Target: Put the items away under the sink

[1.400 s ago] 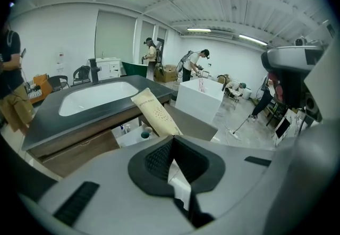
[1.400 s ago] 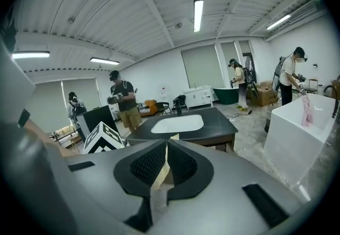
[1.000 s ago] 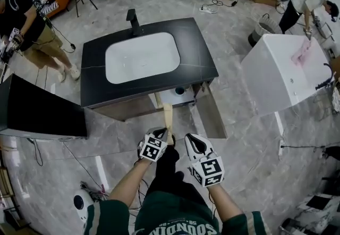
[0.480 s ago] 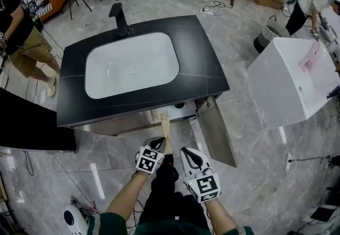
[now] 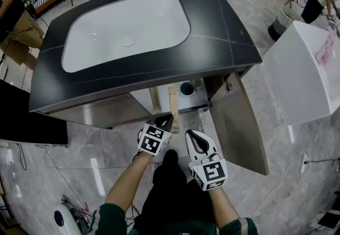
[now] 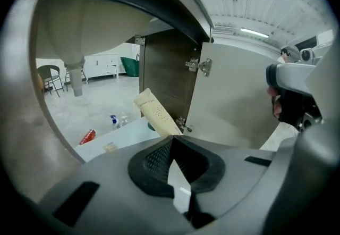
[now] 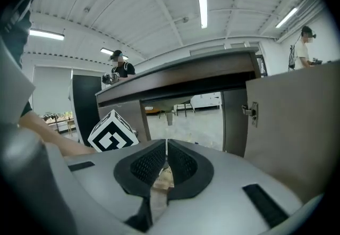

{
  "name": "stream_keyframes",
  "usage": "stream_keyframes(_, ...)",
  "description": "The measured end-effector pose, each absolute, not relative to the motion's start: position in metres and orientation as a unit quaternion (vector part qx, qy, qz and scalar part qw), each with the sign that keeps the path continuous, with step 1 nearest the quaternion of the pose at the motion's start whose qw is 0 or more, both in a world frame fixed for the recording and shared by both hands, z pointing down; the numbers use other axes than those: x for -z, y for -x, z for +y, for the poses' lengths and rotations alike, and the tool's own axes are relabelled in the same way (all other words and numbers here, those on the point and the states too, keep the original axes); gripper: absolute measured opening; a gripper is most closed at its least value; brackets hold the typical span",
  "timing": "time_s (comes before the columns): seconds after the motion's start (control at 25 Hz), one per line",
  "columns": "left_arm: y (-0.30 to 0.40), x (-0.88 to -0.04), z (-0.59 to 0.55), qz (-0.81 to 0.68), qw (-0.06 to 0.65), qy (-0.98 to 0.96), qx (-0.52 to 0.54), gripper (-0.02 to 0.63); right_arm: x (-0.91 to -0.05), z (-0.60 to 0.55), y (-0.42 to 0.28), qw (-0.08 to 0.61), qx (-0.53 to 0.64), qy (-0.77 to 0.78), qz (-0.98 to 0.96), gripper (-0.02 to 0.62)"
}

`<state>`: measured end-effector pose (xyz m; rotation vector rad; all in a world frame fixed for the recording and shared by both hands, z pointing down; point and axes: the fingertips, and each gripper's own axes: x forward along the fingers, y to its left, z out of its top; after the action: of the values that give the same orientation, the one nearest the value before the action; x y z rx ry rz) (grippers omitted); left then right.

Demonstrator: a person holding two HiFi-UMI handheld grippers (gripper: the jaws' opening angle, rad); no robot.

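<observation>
- Since a second ago the person has closed in on the vanity point(image 5: 223, 21) and sunk lower. It now fills the head view, and both gripper views look in beneath its top.
- The left gripper point(image 5: 166, 119) is clamped on the lower end of a cream tube point(image 5: 173, 102). The tube slants up and forward, its far end now at the mouth of the opening under the sink, beside the open cabinet door point(image 5: 241, 122).
- The right gripper point(image 5: 191, 135) hangs just beside it. Its jaws are pressed together on a small beige piece point(image 7: 162, 178), too little of which shows to name.
- A teal round container point(image 5: 186, 89) already stands on the white cabinet floor point(image 5: 194, 102).
- Judgement: the approach is nearly done. What remains is reaching inside and letting go, keeping the tube clear of the hinge side.
</observation>
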<state>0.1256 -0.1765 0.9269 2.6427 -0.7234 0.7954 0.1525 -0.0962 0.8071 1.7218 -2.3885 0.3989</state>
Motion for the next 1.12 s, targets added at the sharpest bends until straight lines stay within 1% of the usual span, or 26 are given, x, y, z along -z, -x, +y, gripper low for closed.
stream_keyframes(0.24, -0.129, -0.994, -0.218, -0.280, 0.142, -0.910, -0.270, 0.011, -0.870, -0.119, -0.164, 0.054, -0.116, -0.578, -0.806, 0.043)
stream_keyframes(0.4, -0.130, -1.021, -0.242, -0.301, 0.152, -0.902, -0.270, 0.011, -0.905, -0.121, -0.174, 0.045, -0.117, -0.581, -0.804, 0.043)
stream_keyframes(0.6, -0.143, -1.068, -0.270, -0.318, 0.158, -0.887, -0.294, 0.011, -0.931, -0.115, -0.184, 0.048, -0.114, -0.584, -0.802, 0.043)
stream_keyframes(0.8, -0.158, -1.105, -0.298, -0.332, 0.163, -0.872, -0.321, 0.011, -0.947, -0.100, -0.198, 0.067, -0.107, -0.590, -0.797, 0.043)
stream_keyframes(0.96, -0.154, -1.118, -0.314, -0.348, 0.178, -0.856, -0.337, 0.011, -0.955, -0.096, -0.212, 0.083, -0.118, -0.607, -0.782, 0.043)
stream_keyframes(1.12, -0.152, -1.147, -0.316, -0.347, 0.195, -0.842, -0.363, 0.011, -0.960, -0.097, -0.220, 0.083, -0.122, -0.612, -0.777, 0.043)
